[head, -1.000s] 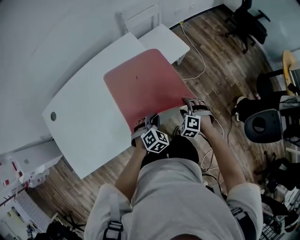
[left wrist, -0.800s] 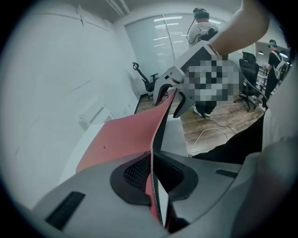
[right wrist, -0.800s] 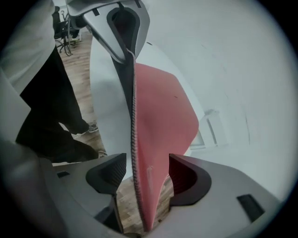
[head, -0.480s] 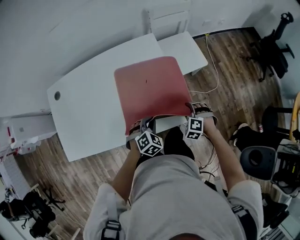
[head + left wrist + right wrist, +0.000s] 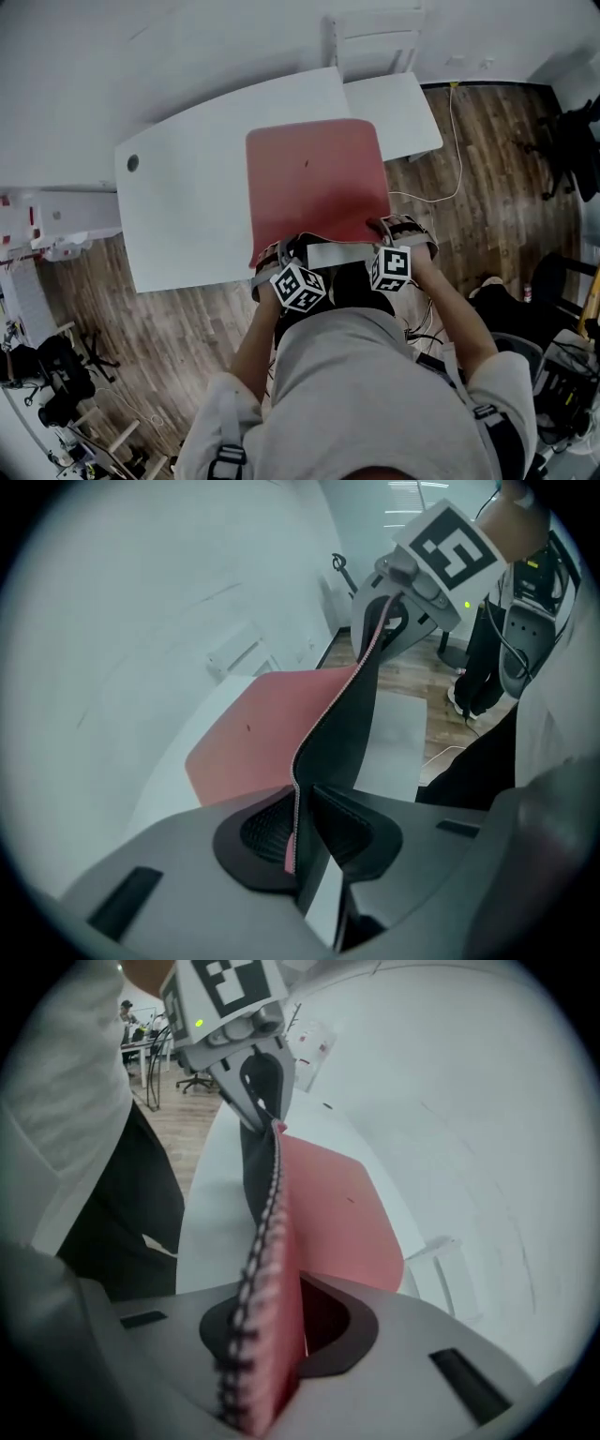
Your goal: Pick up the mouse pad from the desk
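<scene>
The red mouse pad (image 5: pixel 314 178) lies on the white desk (image 5: pixel 187 206), its near edge raised so its black underside shows. My left gripper (image 5: pixel 281 251) holds the near left corner; its jaws are opening, with the pad's edge (image 5: pixel 253 738) still between the pads. My right gripper (image 5: pixel 389 225) is shut on the near right corner. In the left gripper view the pad's stitched edge runs up from my left gripper (image 5: pixel 300 832) to the right gripper (image 5: pixel 394 621). The right gripper view shows my right gripper (image 5: pixel 281 1335) clamping the pad (image 5: pixel 337 1213), with the left gripper (image 5: pixel 253 1072) at the far end.
A small white side table (image 5: pixel 394 108) stands against the desk's far right corner. A cable (image 5: pixel 459 141) trails over the wooden floor to the right, near a black office chair (image 5: pixel 572 122). The desk has a round cable hole (image 5: pixel 132 163) at its left end.
The right gripper has closed on the pad's near right corner. The pad's near edge has lifted off the desk between the two grippers, and both hands have shifted a little.
</scene>
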Action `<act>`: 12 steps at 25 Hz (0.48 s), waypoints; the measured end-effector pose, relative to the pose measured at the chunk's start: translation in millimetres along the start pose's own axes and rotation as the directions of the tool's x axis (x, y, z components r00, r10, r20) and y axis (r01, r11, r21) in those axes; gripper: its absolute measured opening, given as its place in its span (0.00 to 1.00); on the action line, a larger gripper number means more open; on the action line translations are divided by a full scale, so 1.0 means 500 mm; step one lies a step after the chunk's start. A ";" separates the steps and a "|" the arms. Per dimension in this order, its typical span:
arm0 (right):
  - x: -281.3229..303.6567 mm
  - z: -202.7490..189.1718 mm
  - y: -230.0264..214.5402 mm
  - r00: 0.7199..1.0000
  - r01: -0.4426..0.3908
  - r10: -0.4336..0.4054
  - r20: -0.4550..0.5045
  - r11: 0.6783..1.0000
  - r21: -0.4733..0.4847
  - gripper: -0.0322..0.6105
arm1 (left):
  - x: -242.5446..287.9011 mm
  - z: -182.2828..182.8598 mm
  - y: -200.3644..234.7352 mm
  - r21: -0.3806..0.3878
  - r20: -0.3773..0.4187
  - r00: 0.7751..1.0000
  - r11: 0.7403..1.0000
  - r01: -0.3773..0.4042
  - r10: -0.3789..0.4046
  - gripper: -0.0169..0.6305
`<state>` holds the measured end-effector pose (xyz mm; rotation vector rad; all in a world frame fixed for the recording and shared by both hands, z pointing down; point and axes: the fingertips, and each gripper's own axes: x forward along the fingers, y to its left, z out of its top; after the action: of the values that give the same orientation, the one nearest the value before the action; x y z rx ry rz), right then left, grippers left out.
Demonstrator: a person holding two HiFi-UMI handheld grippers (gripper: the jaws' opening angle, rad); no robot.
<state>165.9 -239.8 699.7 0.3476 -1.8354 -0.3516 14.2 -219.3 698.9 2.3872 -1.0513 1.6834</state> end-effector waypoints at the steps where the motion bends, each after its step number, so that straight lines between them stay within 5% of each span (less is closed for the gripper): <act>1: 0.001 0.006 -0.005 1.000 -0.001 0.001 0.008 1.000 0.019 0.13 | 0.004 -0.006 0.001 -0.006 -0.014 1.000 1.000 -0.002 0.002 0.12; 12: -0.019 0.058 -0.097 0.995 0.100 -0.101 0.021 0.993 0.062 0.13 | -0.001 0.002 0.060 -0.043 0.057 0.998 0.999 0.010 -0.008 0.13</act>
<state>143.8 -278.2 663.3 0.4811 -1.8590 -0.3711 -1.3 -242.4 688.0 2.4229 -1.0717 1.5823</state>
